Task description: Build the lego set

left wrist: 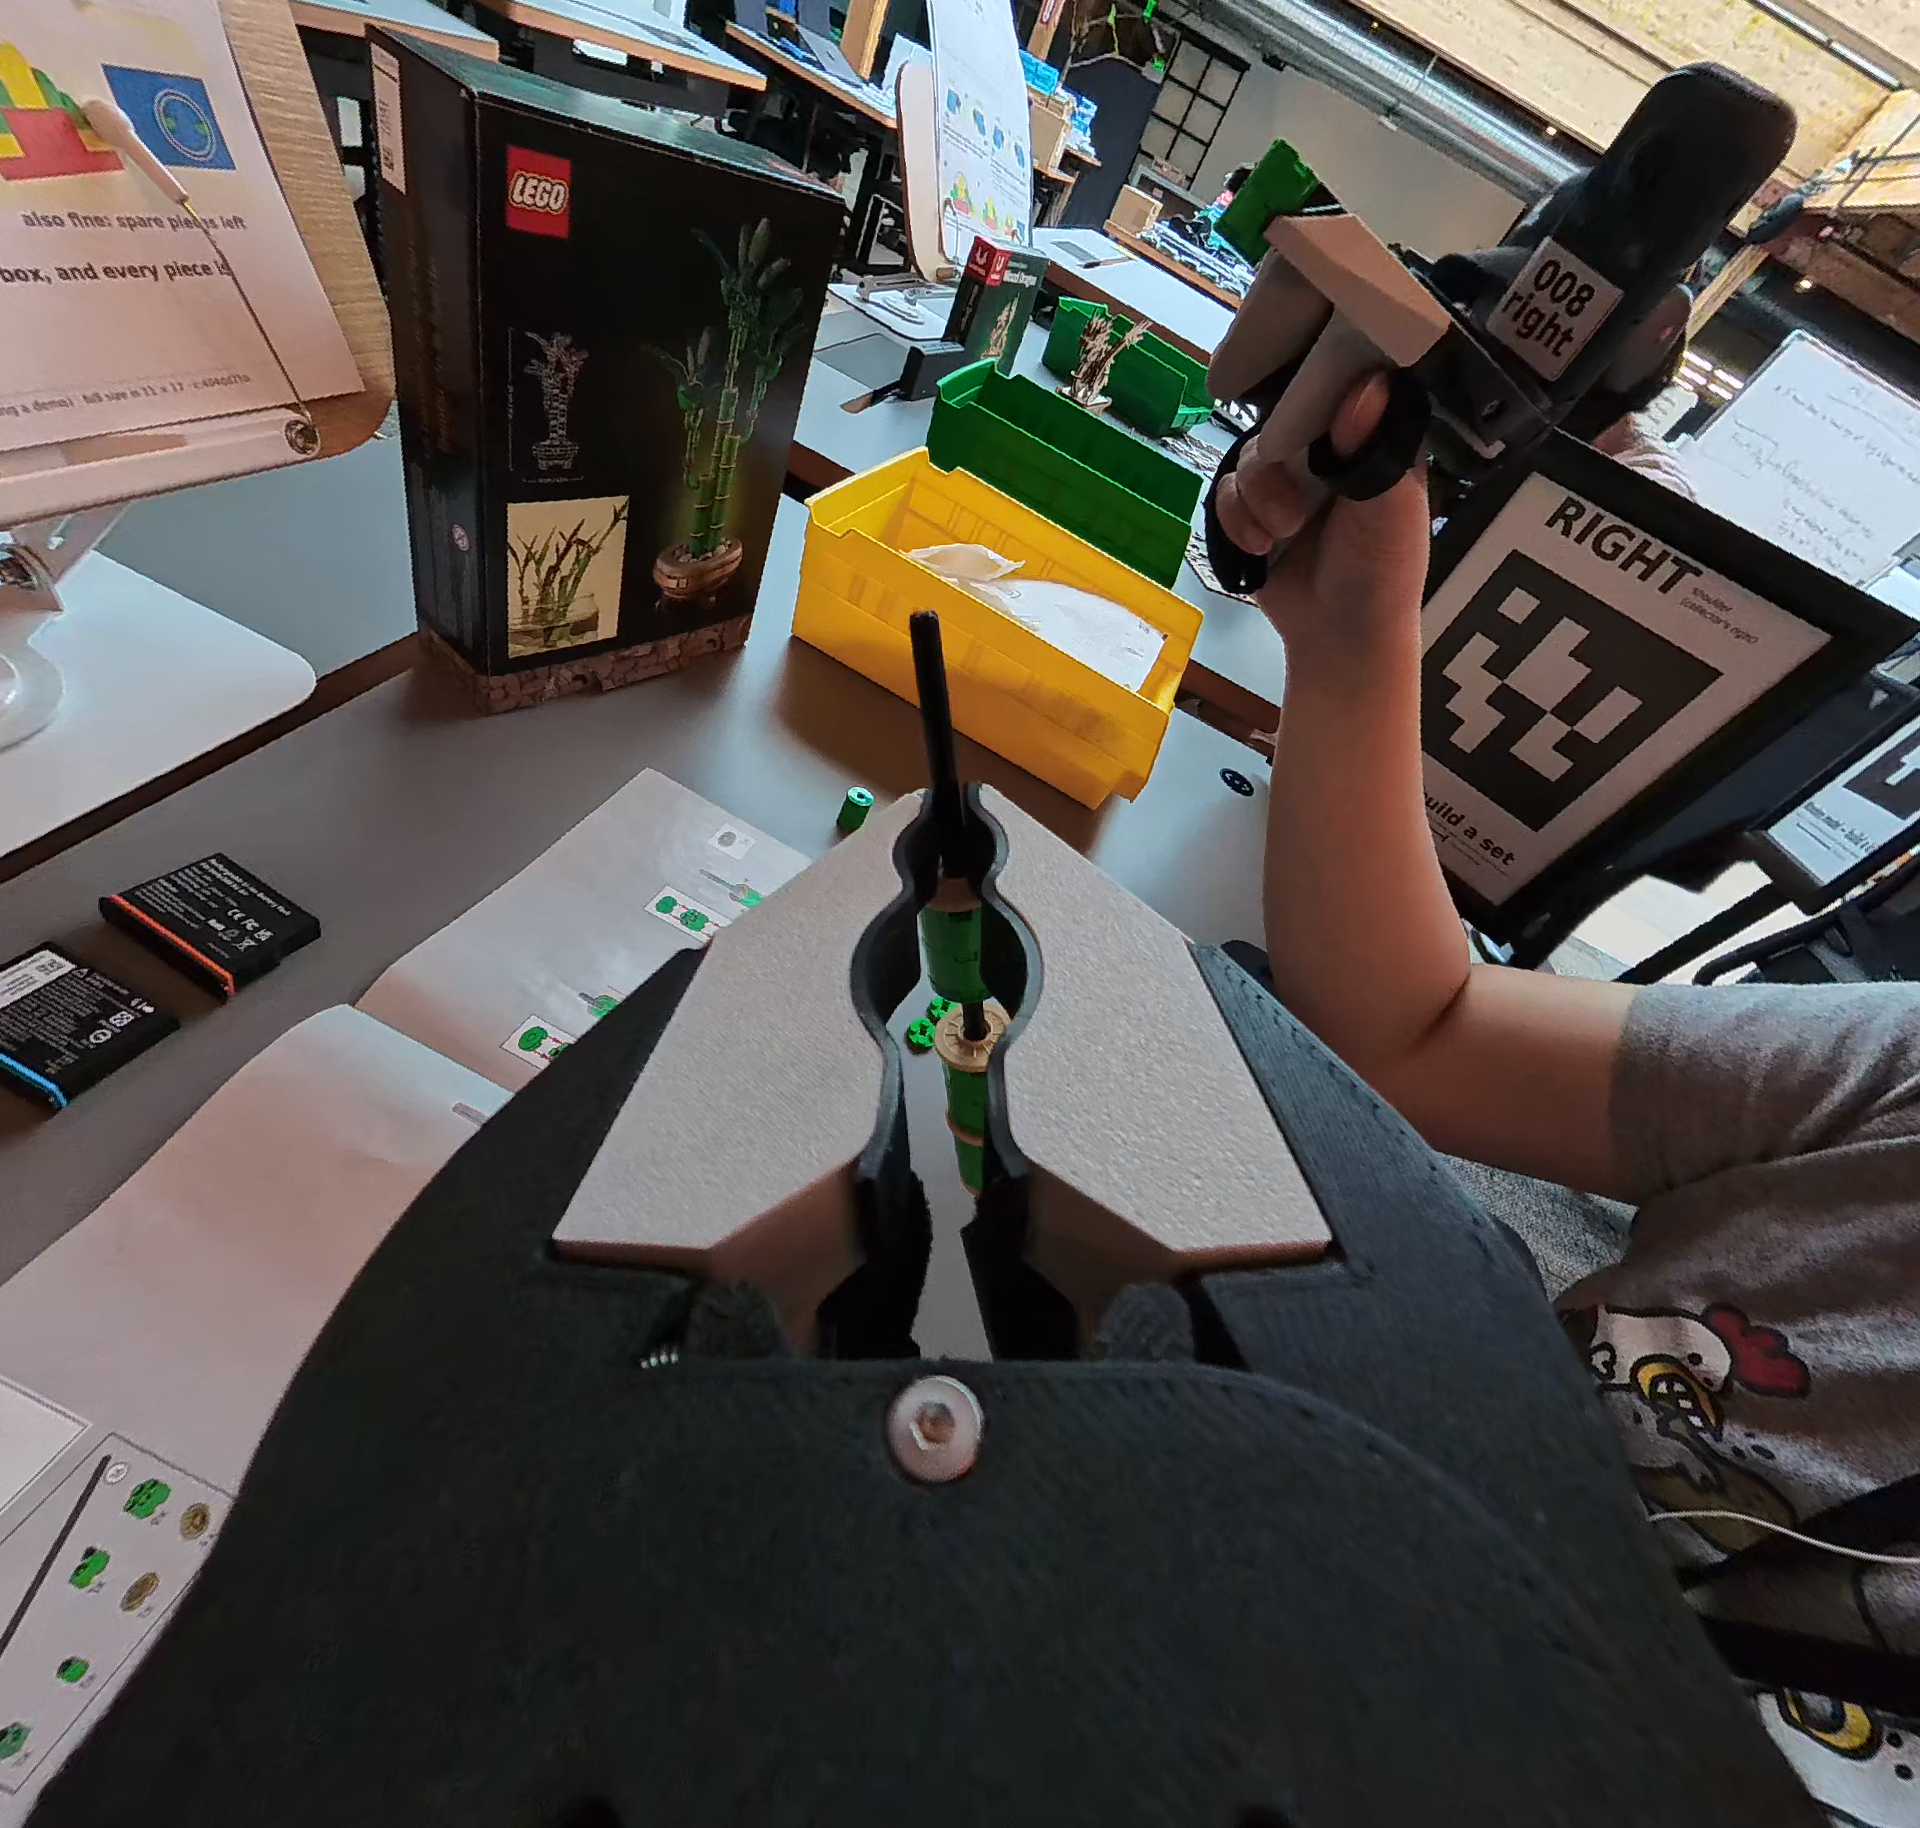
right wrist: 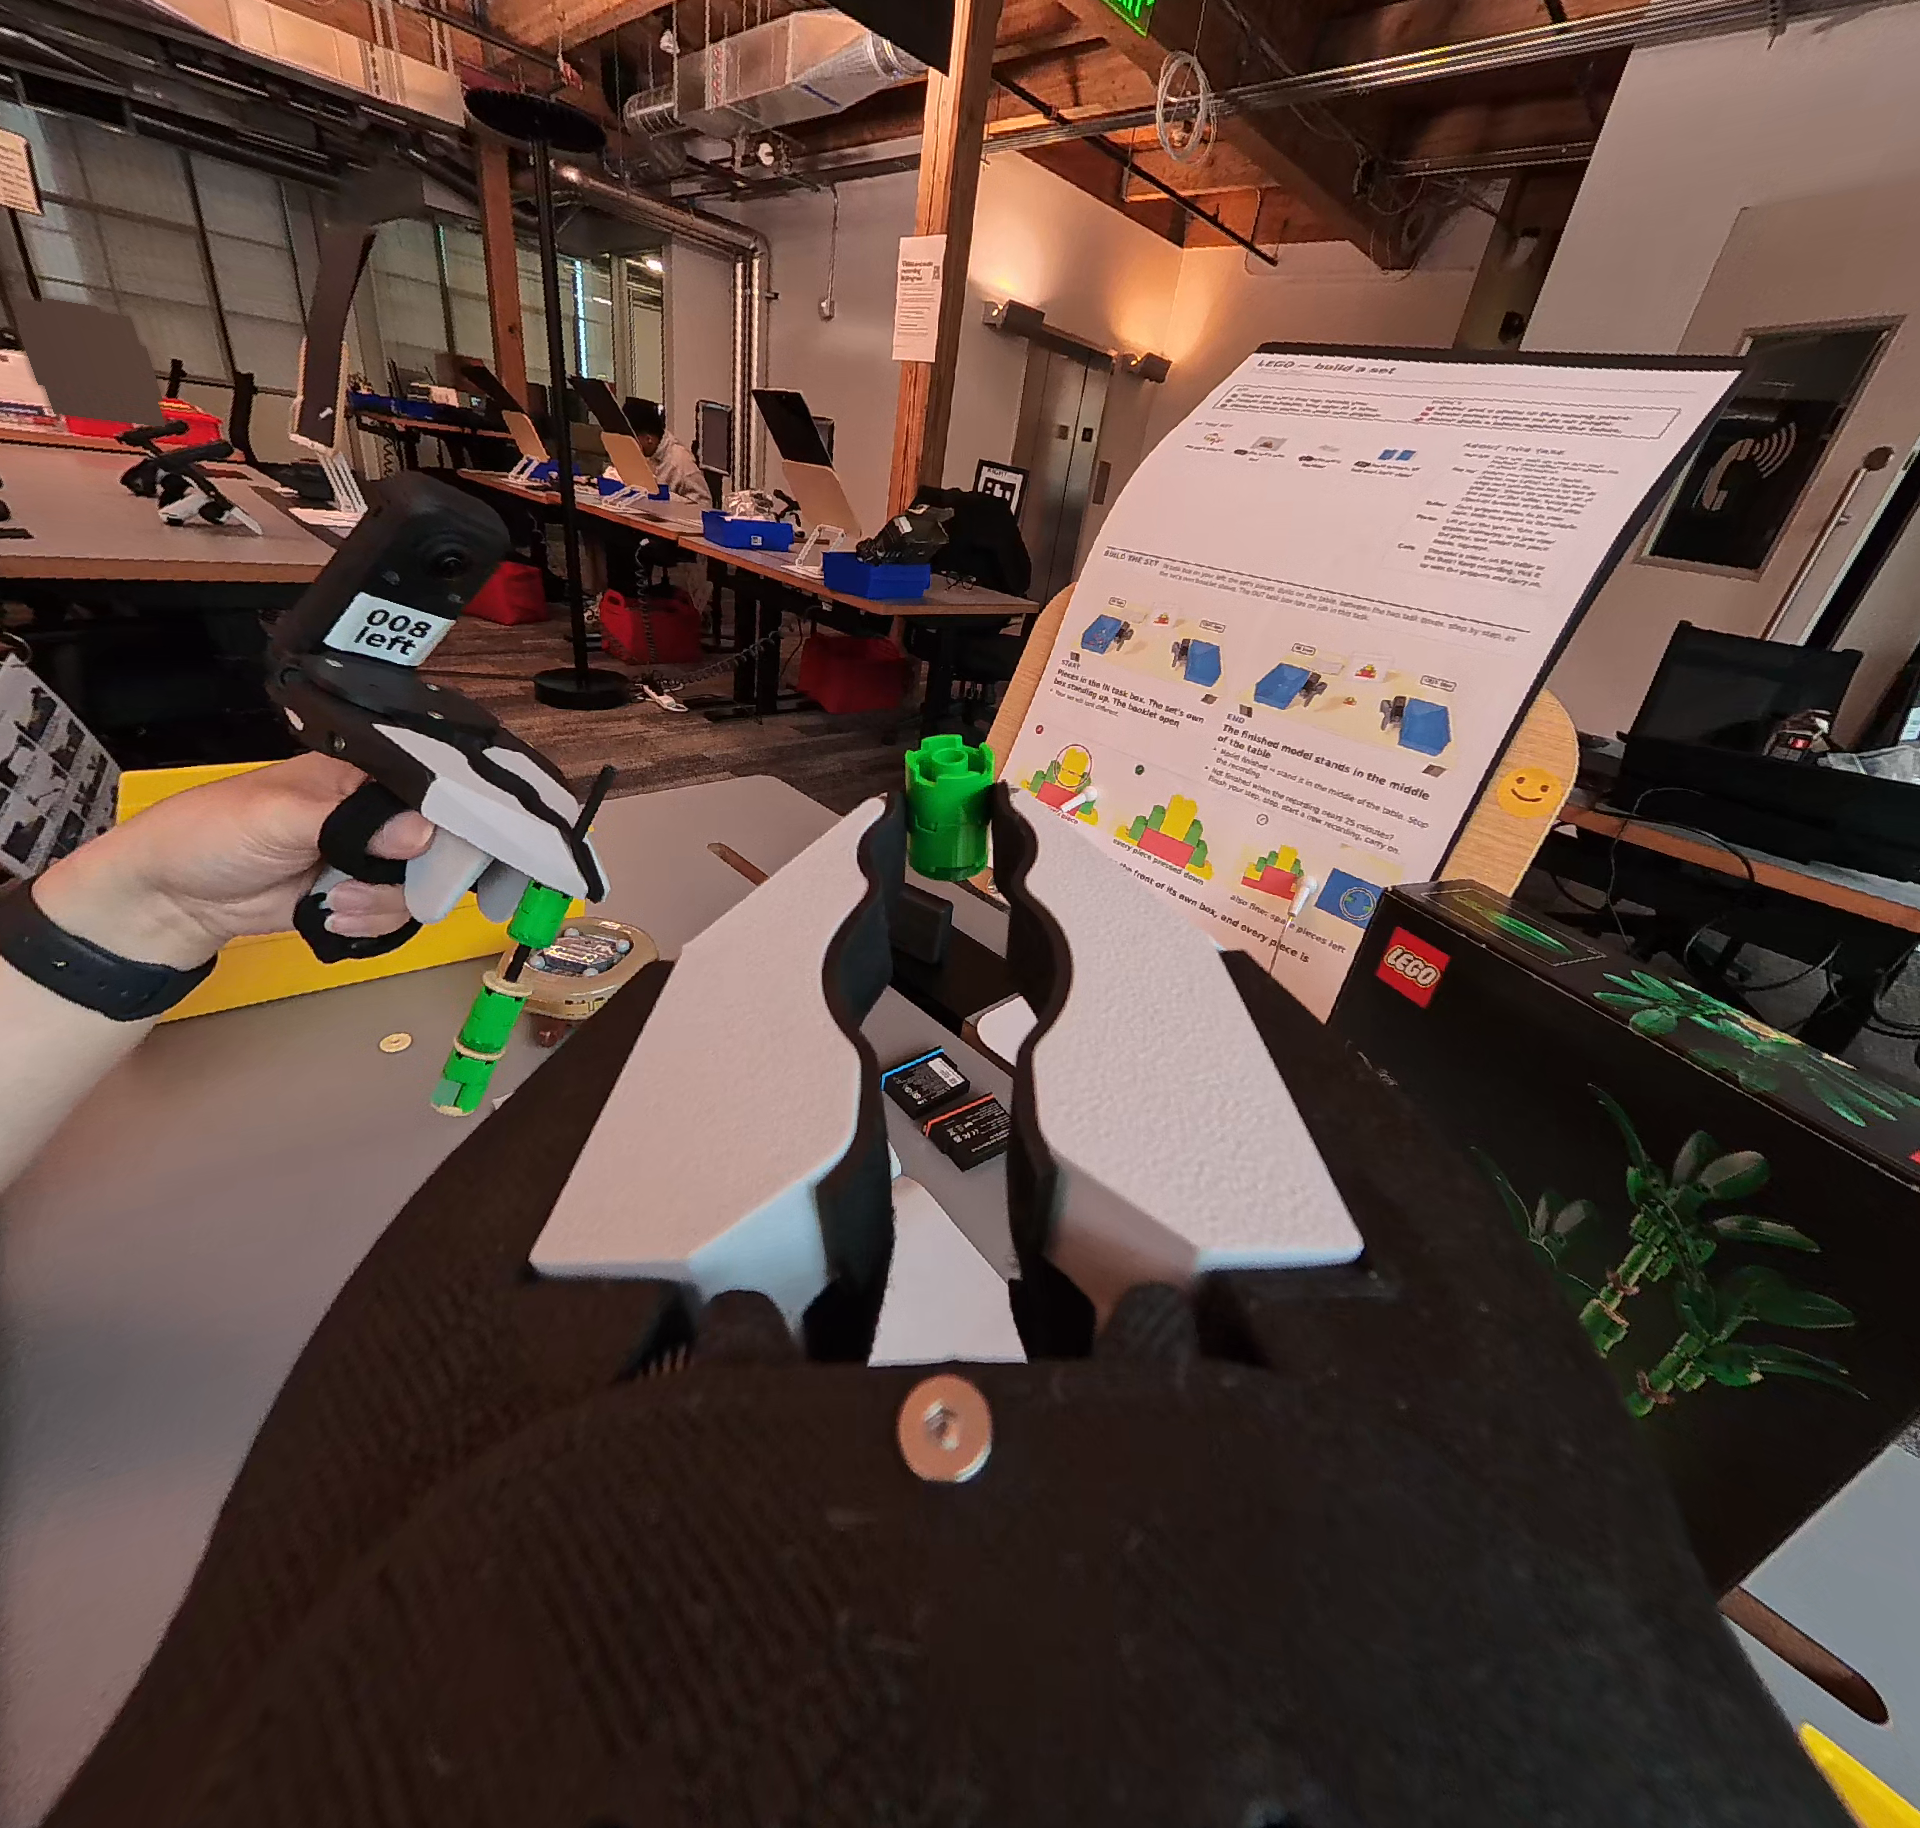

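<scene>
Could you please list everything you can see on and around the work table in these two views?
Black rod threaded with green and tan round pieces: one, clamped in the left tool.
Green round notched brick: one, clamped in the right tool.
Small green cylinder: one, loose on the table.
Open instruction booklet: one, white, flat on the table.
Black set box: one, upright at the back.
Yellow plastic bin: one, holding white bags.
Green plastic bin: one, behind the yellow one.
Black battery packs: two, left of the booklet.
Left tool: shut.
Right tool: shut.

two batteries (left wrist: pixel 135 968), yellow bin (left wrist: pixel 987 625), green bin (left wrist: pixel 1060 469)
</scene>
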Available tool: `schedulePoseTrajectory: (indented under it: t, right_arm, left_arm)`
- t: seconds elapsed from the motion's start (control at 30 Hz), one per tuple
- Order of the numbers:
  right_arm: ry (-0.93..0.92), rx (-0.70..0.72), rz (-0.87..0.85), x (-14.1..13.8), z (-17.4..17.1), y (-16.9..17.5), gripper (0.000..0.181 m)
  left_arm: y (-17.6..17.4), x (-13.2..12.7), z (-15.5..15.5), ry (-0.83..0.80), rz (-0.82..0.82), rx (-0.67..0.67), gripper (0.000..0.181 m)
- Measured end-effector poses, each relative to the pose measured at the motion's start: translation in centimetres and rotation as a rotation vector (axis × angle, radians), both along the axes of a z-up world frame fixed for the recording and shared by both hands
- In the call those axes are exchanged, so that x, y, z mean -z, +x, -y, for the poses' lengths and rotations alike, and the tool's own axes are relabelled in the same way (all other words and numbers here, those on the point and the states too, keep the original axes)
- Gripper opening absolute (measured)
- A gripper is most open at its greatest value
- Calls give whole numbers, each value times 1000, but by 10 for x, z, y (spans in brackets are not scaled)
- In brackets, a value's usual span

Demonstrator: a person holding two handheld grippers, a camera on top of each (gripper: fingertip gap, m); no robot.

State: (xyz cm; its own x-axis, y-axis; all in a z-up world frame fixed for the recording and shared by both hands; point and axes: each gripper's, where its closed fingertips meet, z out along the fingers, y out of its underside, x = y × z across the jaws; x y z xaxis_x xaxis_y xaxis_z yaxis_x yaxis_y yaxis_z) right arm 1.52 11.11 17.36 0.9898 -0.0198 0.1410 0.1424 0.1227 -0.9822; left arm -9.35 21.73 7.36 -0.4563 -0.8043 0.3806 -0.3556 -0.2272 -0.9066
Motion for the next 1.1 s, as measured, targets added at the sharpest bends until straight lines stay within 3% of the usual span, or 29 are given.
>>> schedulePoseTrajectory:
  t: [1.1]
  right_arm:
    - [-31,1,21,4,-8,-3,15]
  left_arm:
    - [5,11,2,20,-38,8,0]
